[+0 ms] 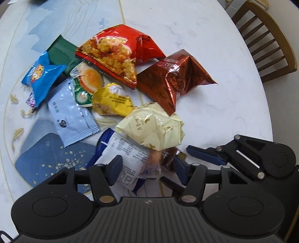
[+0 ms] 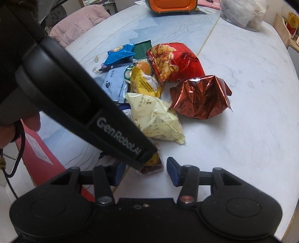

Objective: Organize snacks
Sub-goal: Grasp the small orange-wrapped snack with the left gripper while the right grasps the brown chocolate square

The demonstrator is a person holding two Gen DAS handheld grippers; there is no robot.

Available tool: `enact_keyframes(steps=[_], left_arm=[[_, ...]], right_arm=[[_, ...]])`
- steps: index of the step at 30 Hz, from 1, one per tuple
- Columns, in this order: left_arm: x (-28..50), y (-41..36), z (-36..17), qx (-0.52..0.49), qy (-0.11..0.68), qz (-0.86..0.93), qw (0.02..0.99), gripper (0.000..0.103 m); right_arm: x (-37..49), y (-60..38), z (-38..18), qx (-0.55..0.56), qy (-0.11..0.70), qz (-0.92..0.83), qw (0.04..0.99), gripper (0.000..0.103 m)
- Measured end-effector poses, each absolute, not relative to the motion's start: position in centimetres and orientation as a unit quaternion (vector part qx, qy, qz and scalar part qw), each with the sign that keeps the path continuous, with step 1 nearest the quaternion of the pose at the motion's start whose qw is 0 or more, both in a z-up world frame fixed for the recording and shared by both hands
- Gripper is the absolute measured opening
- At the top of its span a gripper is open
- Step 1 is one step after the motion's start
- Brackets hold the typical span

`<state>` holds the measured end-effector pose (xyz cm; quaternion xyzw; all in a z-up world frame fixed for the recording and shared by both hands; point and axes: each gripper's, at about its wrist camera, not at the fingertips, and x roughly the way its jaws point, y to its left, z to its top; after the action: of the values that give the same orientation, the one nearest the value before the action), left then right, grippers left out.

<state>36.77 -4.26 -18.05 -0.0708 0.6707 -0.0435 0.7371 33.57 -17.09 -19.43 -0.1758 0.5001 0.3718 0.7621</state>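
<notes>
A heap of snack packets lies on the white marble table (image 1: 214, 46): a red chips bag (image 1: 119, 50), a shiny brown-red bag (image 1: 173, 80), a cream packet (image 1: 153, 127), a yellow one (image 1: 112, 101), plus light blue (image 1: 72, 115), blue and green ones. My left gripper (image 1: 147, 168) points down over a white-and-blue bread packet (image 1: 127, 157). The packet lies between its fingers, and the right pad stands clear of it. My right gripper (image 2: 145, 172) straddles a small dark red packet (image 2: 152, 165), with a gap at its right pad. The left gripper's body hides that packet's left side.
A wooden chair (image 1: 271, 37) stands beyond the table's right edge. At the far end are an orange container (image 2: 172, 5) and a clear bag (image 2: 243, 13). A pink padded jacket (image 2: 78, 22) is at the far left, and a red box (image 2: 43, 149) lies below the near edge.
</notes>
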Motion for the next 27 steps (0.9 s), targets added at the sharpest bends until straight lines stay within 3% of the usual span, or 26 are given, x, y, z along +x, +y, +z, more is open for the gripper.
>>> enact_keyframes(steps=[5,14,27], left_arm=[[37.1,-4.6,-18.0,-0.081,0.668,-0.056,0.738,0.038],[36.7,-3.4,-18.0,-0.120,0.662,-0.056,0.738,0.020],[35.6,-1.9,-17.3,-0.150,0.650,-0.046,0.743,0.015]], right_arm=[[33.9,-17.0,-19.7,-0.172,0.493,0.371,0.768,0.036],[33.0,-17.9,-19.9,-0.155,0.486,0.368,0.777,0.033],[32.0,-19.1,-18.5,-0.132,0.484,0.356,0.789,0.032]])
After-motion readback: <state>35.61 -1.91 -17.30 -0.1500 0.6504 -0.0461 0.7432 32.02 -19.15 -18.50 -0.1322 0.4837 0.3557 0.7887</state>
